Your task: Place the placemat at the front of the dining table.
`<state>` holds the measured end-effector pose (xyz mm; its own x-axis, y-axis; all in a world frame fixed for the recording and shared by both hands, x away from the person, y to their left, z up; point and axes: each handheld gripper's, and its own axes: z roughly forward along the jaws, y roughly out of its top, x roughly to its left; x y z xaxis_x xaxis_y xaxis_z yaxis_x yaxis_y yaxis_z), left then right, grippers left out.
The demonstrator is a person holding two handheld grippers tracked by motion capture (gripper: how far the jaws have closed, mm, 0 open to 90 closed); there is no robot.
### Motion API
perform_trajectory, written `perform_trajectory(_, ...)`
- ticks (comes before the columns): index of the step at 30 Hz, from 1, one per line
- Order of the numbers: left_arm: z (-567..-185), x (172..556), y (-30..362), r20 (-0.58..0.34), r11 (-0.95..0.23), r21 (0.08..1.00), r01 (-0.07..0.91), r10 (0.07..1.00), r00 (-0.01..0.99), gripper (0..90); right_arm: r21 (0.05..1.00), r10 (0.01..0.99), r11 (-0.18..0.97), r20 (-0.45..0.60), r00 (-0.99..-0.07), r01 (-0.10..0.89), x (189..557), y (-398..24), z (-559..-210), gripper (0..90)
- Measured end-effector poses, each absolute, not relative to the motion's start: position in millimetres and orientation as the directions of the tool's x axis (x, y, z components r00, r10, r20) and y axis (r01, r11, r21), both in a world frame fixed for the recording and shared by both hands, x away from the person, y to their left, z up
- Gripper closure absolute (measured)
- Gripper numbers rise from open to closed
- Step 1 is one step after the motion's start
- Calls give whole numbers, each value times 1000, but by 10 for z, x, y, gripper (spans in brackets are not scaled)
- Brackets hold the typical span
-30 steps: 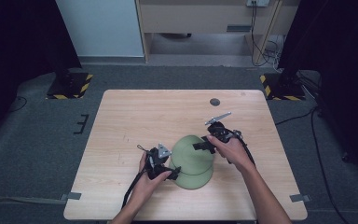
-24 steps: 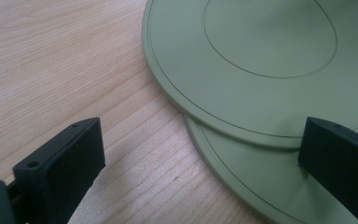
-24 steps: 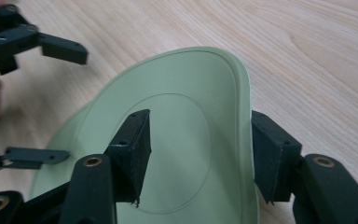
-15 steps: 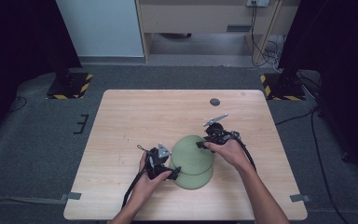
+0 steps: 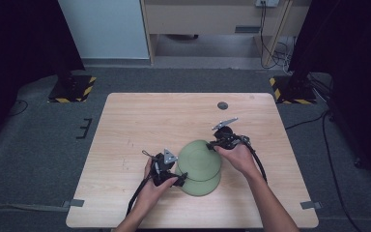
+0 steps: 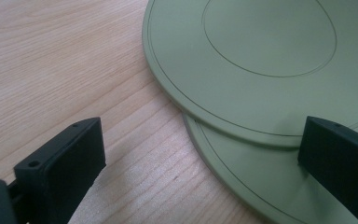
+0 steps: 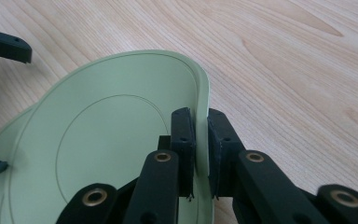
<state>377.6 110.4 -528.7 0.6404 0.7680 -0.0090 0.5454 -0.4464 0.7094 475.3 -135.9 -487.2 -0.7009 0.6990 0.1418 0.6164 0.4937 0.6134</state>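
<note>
Tabletop: right hand-held gripper (image 7: 200,154) pinches upper plate (image 7: 107,140) rim.

A pale wooden table (image 5: 140,121) stands on grey carpet (image 5: 38,145); beyond it, a light blue panel (image 5: 104,26) at far left, a beige wooden cabinet (image 5: 198,17) at far centre, black curtains (image 5: 14,43) either side

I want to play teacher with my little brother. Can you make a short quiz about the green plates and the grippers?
1. How many green plates are on the table?
2. True or false: the right gripper is shut on the top plate's rim.
3. The left gripper is: A) open, B) shut on the bottom plate, C) holding a cup.

Key: 1. Two, overlapping. 2. True. 3. A.
</note>
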Motion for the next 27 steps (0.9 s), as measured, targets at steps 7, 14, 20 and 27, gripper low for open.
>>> perform_trajectory(7, -5289, 3773, 1105, -10, -445, 710, 546, 769, 639, 0, 609, 702, 507, 120, -702, 611, 4758, -1342, -4886, 836)
perform_trajectory(14, -5297, 3771, 1109, -16, -437, 714, 547, 771, 637, 0, 614, 709, 498, 118, -695, 612, 4761, -1381, -4821, 848)
perform_trajectory(20, -5295, 3767, 1105, -10, -439, 714, 545, 772, 635, 0, 624, 719, 484, 117, -685, 614, 4758, -1441, -4776, 853)
perform_trajectory(27, -5293, 3770, 1109, -14, -436, 714, 547, 773, 634, 1, 641, 725, 467, 117, -679, 609, 4730, -1493, -4678, 856)
